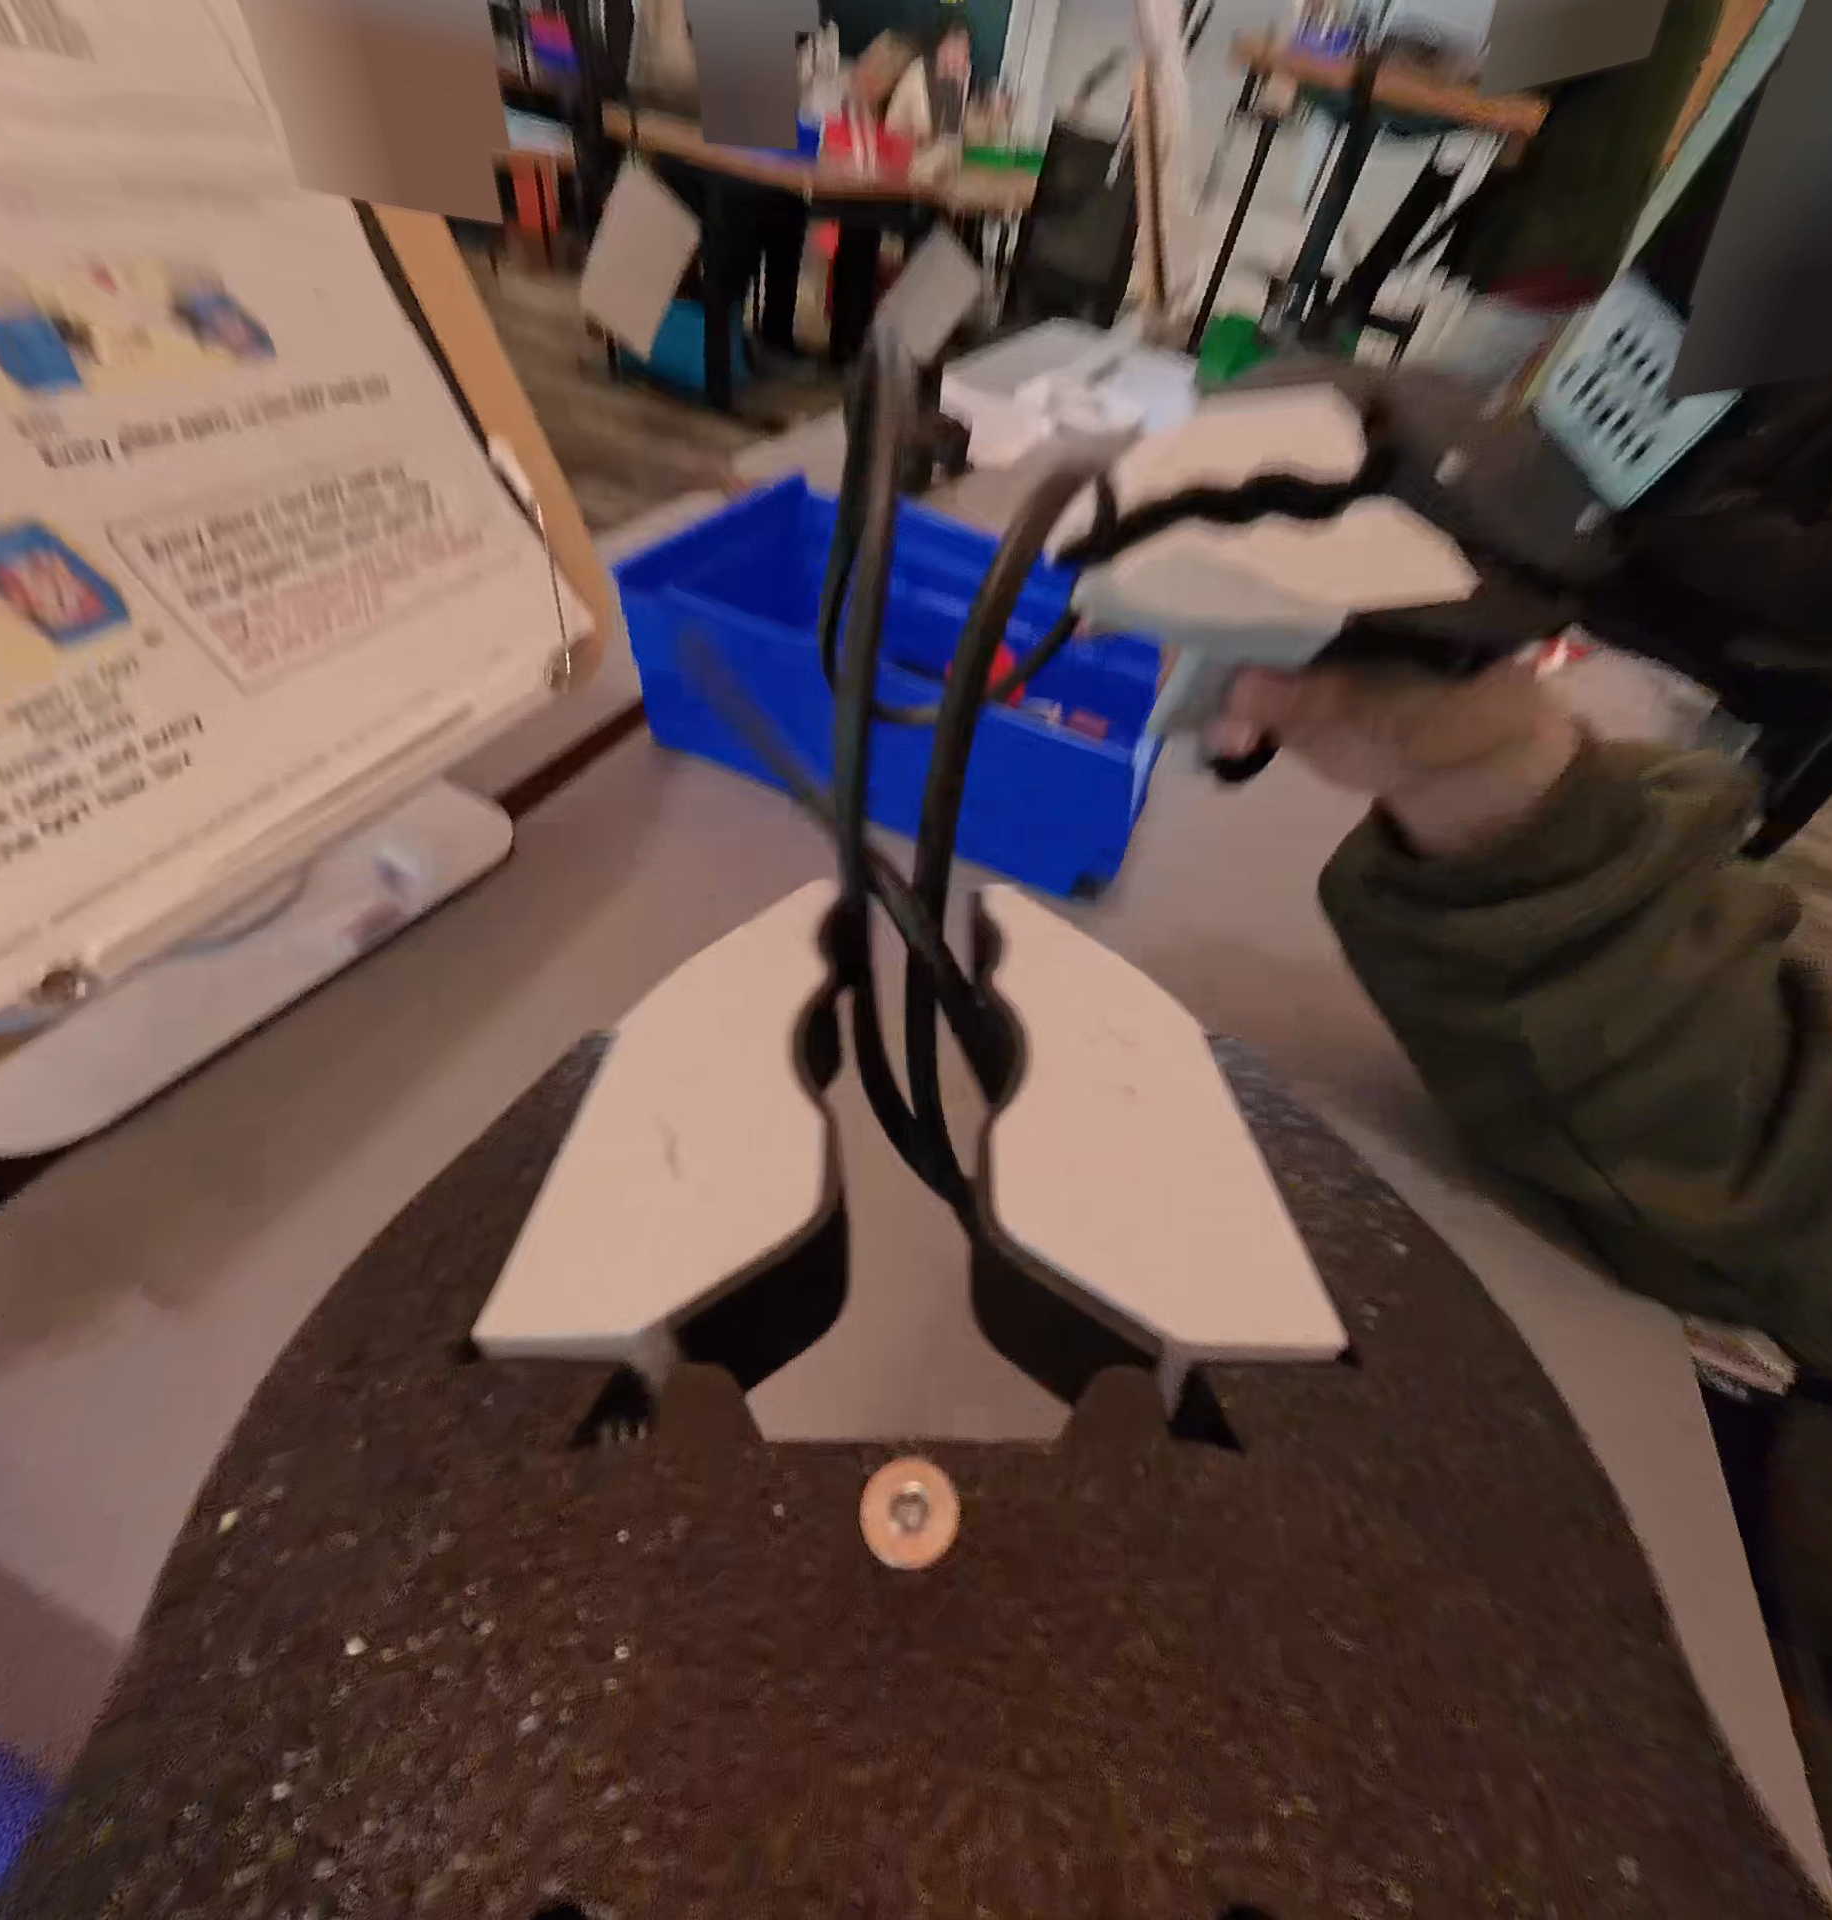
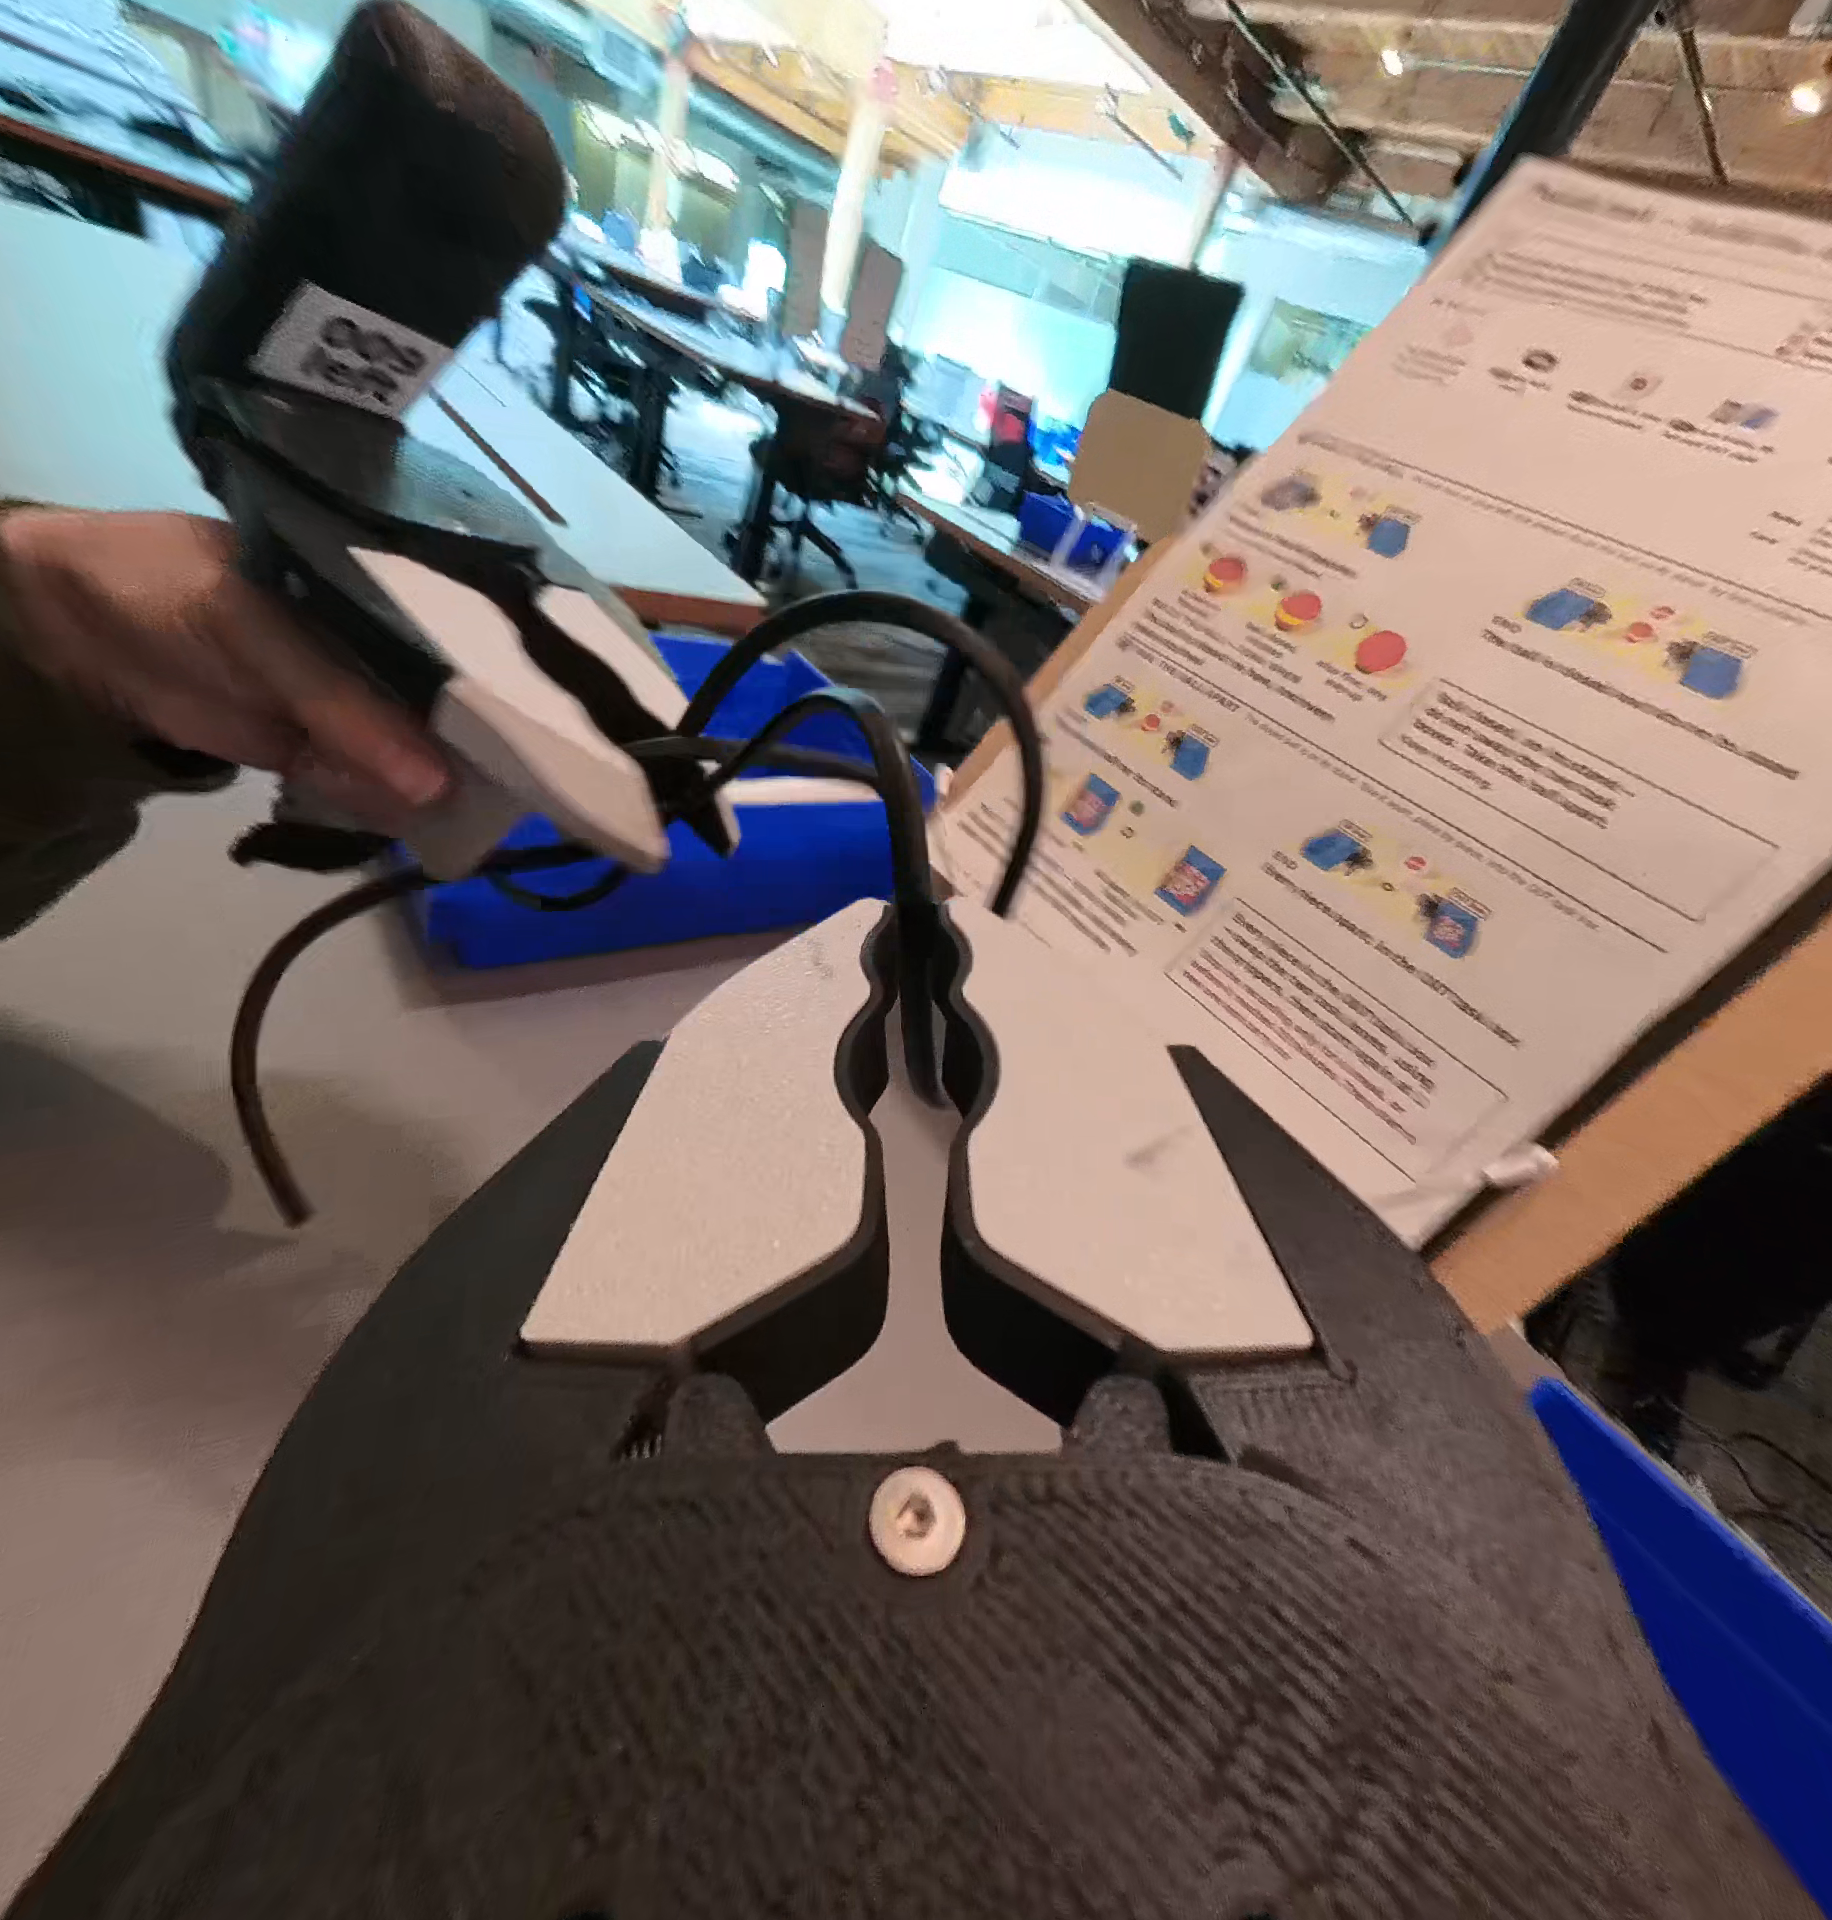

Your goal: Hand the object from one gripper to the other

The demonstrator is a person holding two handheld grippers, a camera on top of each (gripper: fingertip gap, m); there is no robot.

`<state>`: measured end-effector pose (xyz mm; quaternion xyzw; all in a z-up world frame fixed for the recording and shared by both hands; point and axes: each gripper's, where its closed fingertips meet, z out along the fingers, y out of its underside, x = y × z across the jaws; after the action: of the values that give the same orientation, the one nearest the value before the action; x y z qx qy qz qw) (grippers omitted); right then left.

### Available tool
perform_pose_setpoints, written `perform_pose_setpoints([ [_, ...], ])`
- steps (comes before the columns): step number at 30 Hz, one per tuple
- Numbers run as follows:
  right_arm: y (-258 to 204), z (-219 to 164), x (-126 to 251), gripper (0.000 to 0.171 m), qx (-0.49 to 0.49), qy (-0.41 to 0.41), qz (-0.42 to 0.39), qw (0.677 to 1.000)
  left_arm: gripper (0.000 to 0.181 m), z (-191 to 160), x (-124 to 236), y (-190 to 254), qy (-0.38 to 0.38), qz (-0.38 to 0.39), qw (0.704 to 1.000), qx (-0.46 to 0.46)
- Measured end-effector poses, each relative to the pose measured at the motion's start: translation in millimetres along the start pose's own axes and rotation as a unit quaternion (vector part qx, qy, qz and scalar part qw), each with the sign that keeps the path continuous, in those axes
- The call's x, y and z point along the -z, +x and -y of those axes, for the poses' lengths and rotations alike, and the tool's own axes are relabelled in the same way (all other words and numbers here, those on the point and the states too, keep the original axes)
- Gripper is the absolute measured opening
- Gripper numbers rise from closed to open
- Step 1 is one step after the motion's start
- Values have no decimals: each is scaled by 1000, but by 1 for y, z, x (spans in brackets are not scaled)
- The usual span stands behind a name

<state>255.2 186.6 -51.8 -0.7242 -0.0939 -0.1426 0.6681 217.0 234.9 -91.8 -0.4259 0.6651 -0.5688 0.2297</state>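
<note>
I hold both grippers raised over the grey tabletop (image 1: 579, 1039), tips angled toward each other. My left gripper (image 1: 904, 935) pinches the bundle of thin black cables (image 1: 870, 665), fingers nearly together around the strands. My right gripper (image 2: 917, 935) is clamped on the same bundle (image 2: 896, 769) near its tips. The loops arch between the two, above the blue plastic bin (image 1: 995, 769).

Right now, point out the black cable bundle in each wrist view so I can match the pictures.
Left wrist view: black cable bundle runs up the centre, from the left gripper toward the right gripper, upper right.
Right wrist view: black cable bundle loops at centre, between the left gripper and the right gripper.
Shared landmark: the blue bin behind it.
</note>
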Motion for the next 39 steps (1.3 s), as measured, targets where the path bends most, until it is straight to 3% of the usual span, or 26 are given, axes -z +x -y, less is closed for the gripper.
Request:
perform_pose_setpoints([
  [2,16,-6,9,5,6,-45,-48,998,58,-13,3,-14,-51,38,998,0],
  [4,21,-8,18,5,20,-76,-68,995,62,-5,13,-33,-41,117,992,-29],
  [9,8,-10,16,5,79,-127,-58,987,50,43,21,-1,58,155,972,-170],
  [15,-35,-11,0,6,137,-161,19,977,40,29,-8,29,-15,181,909,-376],
  [17,-46,-12,-5,5,147,-166,35,974,26,19,-18,29,-40,185,897,-399],
  [18,-46,-13,-6,5,150,-171,33,973,10,14,-20,28,-53,181,896,-402],
  [21,-44,-15,-7,6,145,-169,28,974,5,10,-22,26,-65,170,909,-375],
  [24,-40,-2,-7,8,115,-115,20,986,4,18,-18,26,-30,154,933,-325],
  [27,-28,-3,-2,29,106,-105,4,989,4,30,-8,16,12,169,946,-275],
  [32,-3,-16,8,45,61,-102,-22,993,4,62,18,13,137,150,965,-163],
  [36,-15,-12,4,46,-7,-41,42,998,4,85,43,18,234,101,964,-75],
  [39,-39,-6,-6,47,-47,0,114,992,4,92,50,26,265,62,961,-43],
])
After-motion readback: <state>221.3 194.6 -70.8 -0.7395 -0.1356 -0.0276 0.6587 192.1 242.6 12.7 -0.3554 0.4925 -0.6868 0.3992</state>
